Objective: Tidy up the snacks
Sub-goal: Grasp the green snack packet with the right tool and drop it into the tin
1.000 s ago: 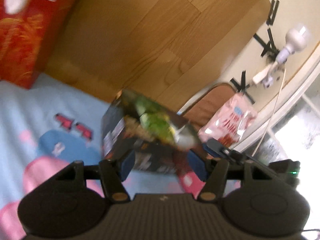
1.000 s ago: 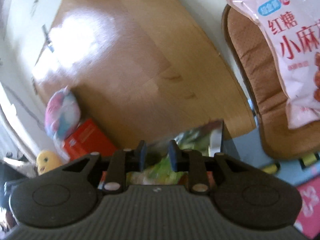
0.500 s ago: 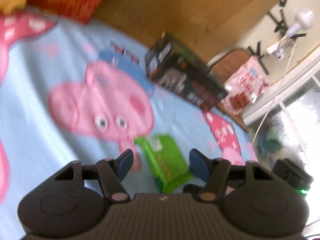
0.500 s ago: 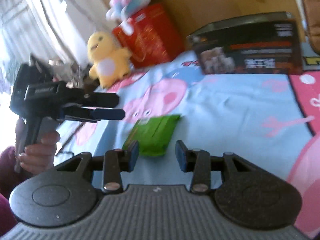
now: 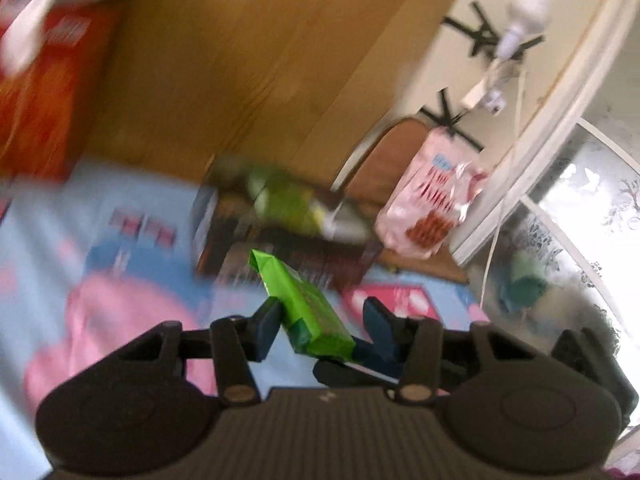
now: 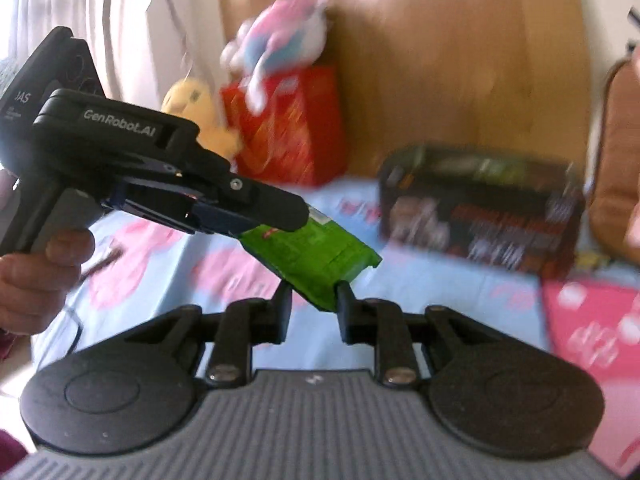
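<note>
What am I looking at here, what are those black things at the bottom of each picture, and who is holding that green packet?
Those are two hand-held tools, each a two-finger claw with a camera looking out along its fingers; a person holds one in each hand. One picture looks out from the left claw. The other looks out from the right claw and also shows the person's left hand. Both claws have just been closing and now pinch the same green snack packet, one at each end, seemingly lifted off the cartoon mat. Behind it stand a dark box and a red box.
</note>
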{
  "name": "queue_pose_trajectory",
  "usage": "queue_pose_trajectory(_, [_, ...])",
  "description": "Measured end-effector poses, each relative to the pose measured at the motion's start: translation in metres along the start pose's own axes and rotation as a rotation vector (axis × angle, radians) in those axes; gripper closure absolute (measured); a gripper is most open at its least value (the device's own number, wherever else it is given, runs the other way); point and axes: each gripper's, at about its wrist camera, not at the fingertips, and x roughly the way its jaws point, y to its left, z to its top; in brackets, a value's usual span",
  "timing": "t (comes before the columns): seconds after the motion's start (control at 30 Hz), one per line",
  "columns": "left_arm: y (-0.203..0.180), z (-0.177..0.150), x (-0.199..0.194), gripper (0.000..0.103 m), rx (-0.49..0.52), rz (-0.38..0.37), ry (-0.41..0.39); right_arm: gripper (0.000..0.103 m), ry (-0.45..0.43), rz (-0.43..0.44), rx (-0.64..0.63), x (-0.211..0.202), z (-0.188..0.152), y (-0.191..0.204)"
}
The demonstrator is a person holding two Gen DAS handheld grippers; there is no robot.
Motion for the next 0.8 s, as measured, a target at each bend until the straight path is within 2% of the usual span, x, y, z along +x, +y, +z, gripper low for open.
queue_pose_trajectory(0.23, [-0.010, 0.069, 0.059, 0.056, 0.088, 0.032, -0.042, 0.077, -0.093, -0.086, 0.016, 0.029, 0.049, -0.052])
queue_pose_trajectory(0.27, [-0.008, 0.076, 0.071, 0.050, 0.097, 0.048, -0.041, 0.076, -0.094, -0.095, 0.021, 0.039, 0.054, -0.060])
queue_pose_trajectory(0.3, [-0.004, 0.080, 0.083, 0.044, 0.109, 0.076, -0.038, 0.073, -0.093, -0.105, 0.028, 0.050, 0.058, -0.068])
queue_pose_trajectory(0.37, [0.007, 0.084, 0.101, 0.044, 0.102, 0.147, -0.027, 0.064, -0.082, -0.125, 0.026, 0.073, 0.061, -0.083])
queue_pose_trajectory(0.4, [0.014, 0.083, 0.104, 0.044, 0.079, 0.142, -0.026, 0.059, -0.083, -0.147, 0.028, 0.077, 0.059, -0.089])
queue_pose_trajectory(0.47, [0.027, 0.079, 0.099, 0.044, 0.039, 0.106, -0.045, 0.059, -0.119, -0.154, 0.081, 0.075, 0.052, -0.102])
queue_pose_trajectory(0.53, [0.034, 0.074, 0.091, 0.043, 0.017, 0.108, -0.079, 0.058, -0.160, -0.141, 0.162, 0.067, 0.042, -0.117])
queue_pose_trajectory(0.63, [0.041, 0.066, 0.076, 0.041, -0.031, 0.099, -0.111, 0.057, -0.189, -0.154, 0.211, 0.058, 0.041, -0.128])
queue_pose_trajectory(0.8, [0.028, 0.046, 0.048, 0.031, -0.005, 0.177, -0.125, 0.056, -0.221, -0.169, 0.291, 0.038, 0.049, -0.128])
